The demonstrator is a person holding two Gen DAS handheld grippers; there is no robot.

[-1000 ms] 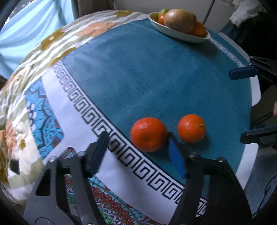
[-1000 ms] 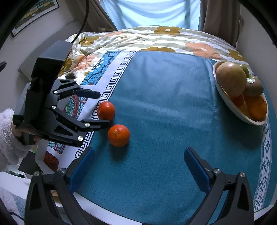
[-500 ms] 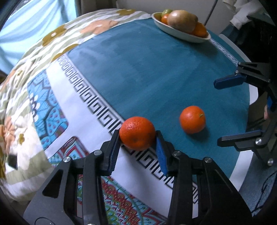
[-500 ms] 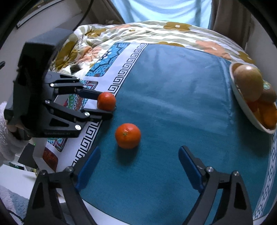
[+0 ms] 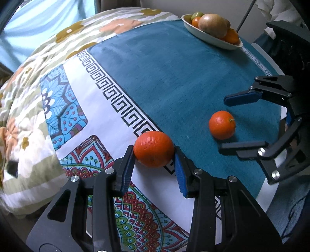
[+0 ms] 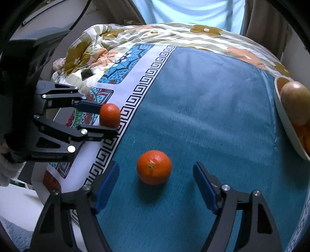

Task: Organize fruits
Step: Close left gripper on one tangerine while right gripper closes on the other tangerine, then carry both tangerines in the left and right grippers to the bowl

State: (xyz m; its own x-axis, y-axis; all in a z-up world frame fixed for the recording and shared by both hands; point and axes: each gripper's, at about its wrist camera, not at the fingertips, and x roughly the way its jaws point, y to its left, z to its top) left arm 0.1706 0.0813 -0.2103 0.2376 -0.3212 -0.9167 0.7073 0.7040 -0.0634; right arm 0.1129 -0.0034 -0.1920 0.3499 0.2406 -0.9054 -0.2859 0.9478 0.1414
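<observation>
The left tongs (image 5: 154, 160) were clamped on one orange (image 5: 154, 148), lifted over the cloth's (image 5: 174, 64) key-pattern border at about 6 o'clock in the left view. The right tongs (image 6: 156, 186) stood wide around the second orange (image 6: 154, 167), which lay on the teal cloth, ungripped. The bowl (image 5: 213, 39), at 1 o'clock, already held several fruits, so I judged the task mostly done: two oranges remained to be carried there. The counter was draped in teal plush with a patterned border; a floral quilt (image 6: 135, 38) and pale curtain (image 6: 184, 11) lay beyond.
</observation>
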